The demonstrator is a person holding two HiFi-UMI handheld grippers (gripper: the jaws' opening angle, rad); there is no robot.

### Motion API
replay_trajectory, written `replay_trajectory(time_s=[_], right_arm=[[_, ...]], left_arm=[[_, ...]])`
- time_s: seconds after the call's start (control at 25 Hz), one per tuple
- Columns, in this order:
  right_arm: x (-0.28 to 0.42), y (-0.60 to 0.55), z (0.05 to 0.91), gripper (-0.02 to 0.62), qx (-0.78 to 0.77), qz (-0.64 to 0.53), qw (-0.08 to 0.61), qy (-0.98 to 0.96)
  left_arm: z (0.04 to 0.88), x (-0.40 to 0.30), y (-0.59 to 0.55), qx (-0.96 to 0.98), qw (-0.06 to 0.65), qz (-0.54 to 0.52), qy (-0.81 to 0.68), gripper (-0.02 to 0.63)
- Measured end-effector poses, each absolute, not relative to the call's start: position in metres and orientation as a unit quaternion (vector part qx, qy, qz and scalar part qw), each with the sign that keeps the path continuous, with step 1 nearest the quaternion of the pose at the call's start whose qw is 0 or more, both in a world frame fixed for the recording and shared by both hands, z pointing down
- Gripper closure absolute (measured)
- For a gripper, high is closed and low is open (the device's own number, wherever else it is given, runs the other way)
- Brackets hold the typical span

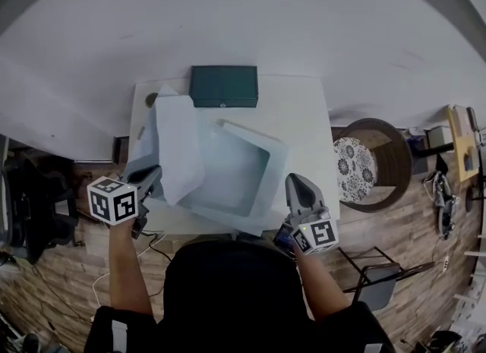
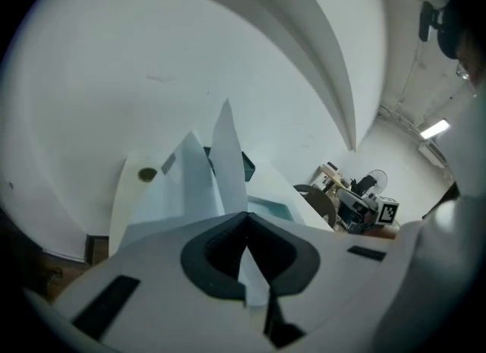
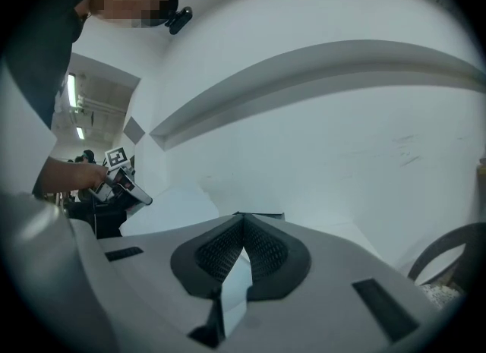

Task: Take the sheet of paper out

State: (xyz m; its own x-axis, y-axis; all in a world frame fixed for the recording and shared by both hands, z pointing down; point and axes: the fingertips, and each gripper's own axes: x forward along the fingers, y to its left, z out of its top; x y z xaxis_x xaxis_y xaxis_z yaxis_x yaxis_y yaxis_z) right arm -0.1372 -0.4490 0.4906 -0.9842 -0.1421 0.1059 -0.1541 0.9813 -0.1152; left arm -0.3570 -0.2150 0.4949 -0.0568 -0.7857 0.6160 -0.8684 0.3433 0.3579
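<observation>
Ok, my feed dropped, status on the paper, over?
Left tool shut on the sheet of paper, raised over the folder's left side. Right tool shut on the folder's near edge. Green box behind, not in the way.

Place: a plain workroom, more lab than home.
Bench: a small white bench (image 1: 307,127) stands against a bare white wall (image 1: 228,17), with a dark green box (image 1: 223,86) at its far edge.
Paperwork: a sheet of paper (image 1: 178,146) and a pale blue folder (image 1: 235,169) over the bench's middle.
Tools: the left claw (image 1: 157,171) and the right claw (image 1: 295,182) each carry a cube of square markers.
Floor: wood-look planks (image 1: 425,253), with loose cables (image 1: 156,247) by the bench's near edge.
Surroundings: a round wooden chair (image 1: 391,158) off the bench's right edge, odds and ends (image 1: 460,143) beyond it, a ceiling strip light (image 2: 434,127) and a fan (image 2: 373,182).
</observation>
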Motion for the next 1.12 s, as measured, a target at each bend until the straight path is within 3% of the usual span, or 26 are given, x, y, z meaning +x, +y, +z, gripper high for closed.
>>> replay_trajectory(time_s=[0.2,0.64,0.88,1.12], right_arm=[[-0.121,-0.447,0.481,0.584,0.08,0.053,0.04,-0.995],[-0.076,-0.424,0.431,0.584,0.063,0.029,-0.008,-0.998],[-0.013,-0.4,0.419,0.584,0.061,0.004,-0.008,-0.998],[0.052,-0.374,0.428,0.584,0.051,0.014,-0.007,-0.999]], left_arm=[[0.453,-0.354,-0.218,0.561,0.261,0.129,-0.775,0.603],[0.366,-0.294,-0.209,0.535,0.018,0.024,-0.844,0.604],[0.36,-0.216,-0.191,0.516,-0.053,-0.011,-0.855,0.604],[0.371,-0.14,-0.168,0.515,-0.053,-0.009,-0.855,0.604]])
